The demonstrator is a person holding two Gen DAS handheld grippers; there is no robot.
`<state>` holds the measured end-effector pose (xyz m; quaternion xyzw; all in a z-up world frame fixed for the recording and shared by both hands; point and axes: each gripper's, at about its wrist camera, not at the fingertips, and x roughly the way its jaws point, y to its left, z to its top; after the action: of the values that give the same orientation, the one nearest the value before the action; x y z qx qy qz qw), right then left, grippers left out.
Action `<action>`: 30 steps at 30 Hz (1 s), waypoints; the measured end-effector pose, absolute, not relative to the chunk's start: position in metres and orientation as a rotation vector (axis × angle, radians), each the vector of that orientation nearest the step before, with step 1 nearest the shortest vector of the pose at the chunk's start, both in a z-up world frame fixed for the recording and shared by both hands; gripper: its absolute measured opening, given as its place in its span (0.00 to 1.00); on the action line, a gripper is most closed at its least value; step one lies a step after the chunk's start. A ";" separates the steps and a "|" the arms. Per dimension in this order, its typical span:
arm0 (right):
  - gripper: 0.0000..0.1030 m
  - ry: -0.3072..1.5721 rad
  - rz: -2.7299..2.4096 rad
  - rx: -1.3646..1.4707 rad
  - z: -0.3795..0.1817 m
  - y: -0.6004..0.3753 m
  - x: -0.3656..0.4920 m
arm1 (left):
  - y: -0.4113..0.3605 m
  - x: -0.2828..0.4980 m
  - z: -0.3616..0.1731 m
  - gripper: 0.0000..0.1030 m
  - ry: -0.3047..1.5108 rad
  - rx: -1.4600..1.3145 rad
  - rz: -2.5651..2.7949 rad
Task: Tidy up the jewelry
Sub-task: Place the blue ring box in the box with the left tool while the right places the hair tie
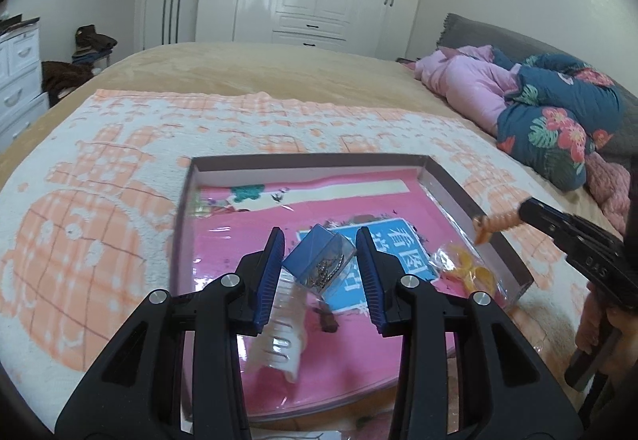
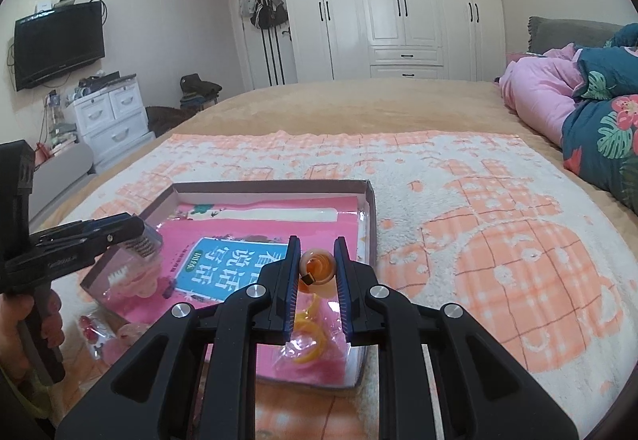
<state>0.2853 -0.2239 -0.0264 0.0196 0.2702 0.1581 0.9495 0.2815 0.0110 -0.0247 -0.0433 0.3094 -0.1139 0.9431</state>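
A shallow cardboard tray (image 1: 474, 197) lined with a pink book lies on the towel on the bed; it also shows in the right wrist view (image 2: 369, 209). My left gripper (image 1: 321, 240) is shut on a small clear blue box (image 1: 319, 260) with a metal chain inside, held above the tray. My right gripper (image 2: 317, 250) is shut on an orange spiral hair tie (image 2: 317, 270), over the tray's right side. A bag of orange rings (image 2: 307, 336) and a clear hair claw (image 1: 279, 344) lie in the tray.
The tray sits on a peach-and-white towel (image 2: 498, 240) spread over a tan bed. Pink and floral bedding (image 1: 538, 101) is piled at the right. A small bag with red pieces (image 2: 89, 330) lies left of the tray. White drawers and a wardrobe stand beyond the bed.
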 end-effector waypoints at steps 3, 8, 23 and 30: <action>0.16 0.561 0.319 0.030 -0.031 -0.221 0.292 | 0.007 0.283 -0.030 0.28 0.643 -0.076 -0.239; 0.16 0.583 0.312 0.019 -0.039 -0.217 0.301 | 0.006 0.287 -0.036 0.28 0.659 -0.072 -0.237; 0.32 0.651 0.323 0.024 -0.049 -0.212 0.303 | 0.007 0.287 -0.044 0.28 0.679 -0.067 -0.231; 0.51 0.632 0.322 0.011 -0.044 -0.209 0.290 | 0.009 0.283 -0.042 0.32 0.679 -0.074 -0.223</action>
<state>0.2904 -0.2092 -0.0444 0.0056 0.3096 0.1576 0.9377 0.2828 0.0094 -0.0425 -0.0362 0.3323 -0.1093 0.9361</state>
